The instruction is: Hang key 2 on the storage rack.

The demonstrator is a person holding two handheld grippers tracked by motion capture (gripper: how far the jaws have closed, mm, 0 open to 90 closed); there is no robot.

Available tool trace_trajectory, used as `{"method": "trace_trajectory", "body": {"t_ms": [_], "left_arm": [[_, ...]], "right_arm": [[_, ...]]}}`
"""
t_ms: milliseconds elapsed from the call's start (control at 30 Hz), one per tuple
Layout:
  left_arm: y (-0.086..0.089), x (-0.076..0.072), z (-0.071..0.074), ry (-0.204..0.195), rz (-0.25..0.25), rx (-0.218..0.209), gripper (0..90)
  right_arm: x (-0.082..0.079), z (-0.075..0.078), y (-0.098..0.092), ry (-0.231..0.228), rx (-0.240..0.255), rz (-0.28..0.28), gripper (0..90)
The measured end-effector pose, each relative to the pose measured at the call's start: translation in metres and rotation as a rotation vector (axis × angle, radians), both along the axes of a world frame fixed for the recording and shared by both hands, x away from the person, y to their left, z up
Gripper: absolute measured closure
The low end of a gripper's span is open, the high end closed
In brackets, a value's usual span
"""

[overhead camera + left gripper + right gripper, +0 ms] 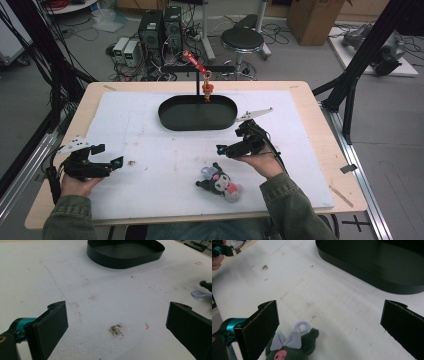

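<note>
1. Right gripper (226,148) was held above the white mat (150,130), jaws spread wide with nothing between them; in the right gripper view (329,322) both jaws stood well apart over bare mat.
2. Plush toy (220,182), dark with a lilac bow and a pale loop, lay on the mat just below and in front of the right gripper, near the front edge. In the right gripper view (292,346) its head sat beside the left jaw, body cut off by the bottom edge; contact with the jaw could not be judged.
3. Left gripper (107,156) rested low at the mat's left side, jaws also wide and empty (117,325). A dark stain (115,329) lay between them.
4. Black oval tray (197,112) stood at the far middle of the mat, well apart from both grippers; its far rim was cropped in both gripper views (125,258).
5. A small red-orange figure (208,90) hung from a stand behind the tray; detail too small to read.
</note>
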State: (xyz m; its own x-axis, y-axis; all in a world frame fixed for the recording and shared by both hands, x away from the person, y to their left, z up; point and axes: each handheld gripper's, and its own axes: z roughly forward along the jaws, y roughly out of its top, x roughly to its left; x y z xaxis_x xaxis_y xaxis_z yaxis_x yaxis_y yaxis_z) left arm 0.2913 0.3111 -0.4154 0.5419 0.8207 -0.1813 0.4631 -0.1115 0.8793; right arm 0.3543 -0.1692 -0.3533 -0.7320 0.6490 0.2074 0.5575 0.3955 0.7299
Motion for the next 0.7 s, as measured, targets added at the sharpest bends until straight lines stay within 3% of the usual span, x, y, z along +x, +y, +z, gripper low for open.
{"method": "trace_trajectory", "body": {"t_ms": [700], "left_arm": [[0.000, -0.001, 0.000, -0.002, 0.001, 0.000, 4.2]], "right_arm": [[-0.032, -0.039, 0.002, 0.109, -0.059, 0.062, 1.0]]}}
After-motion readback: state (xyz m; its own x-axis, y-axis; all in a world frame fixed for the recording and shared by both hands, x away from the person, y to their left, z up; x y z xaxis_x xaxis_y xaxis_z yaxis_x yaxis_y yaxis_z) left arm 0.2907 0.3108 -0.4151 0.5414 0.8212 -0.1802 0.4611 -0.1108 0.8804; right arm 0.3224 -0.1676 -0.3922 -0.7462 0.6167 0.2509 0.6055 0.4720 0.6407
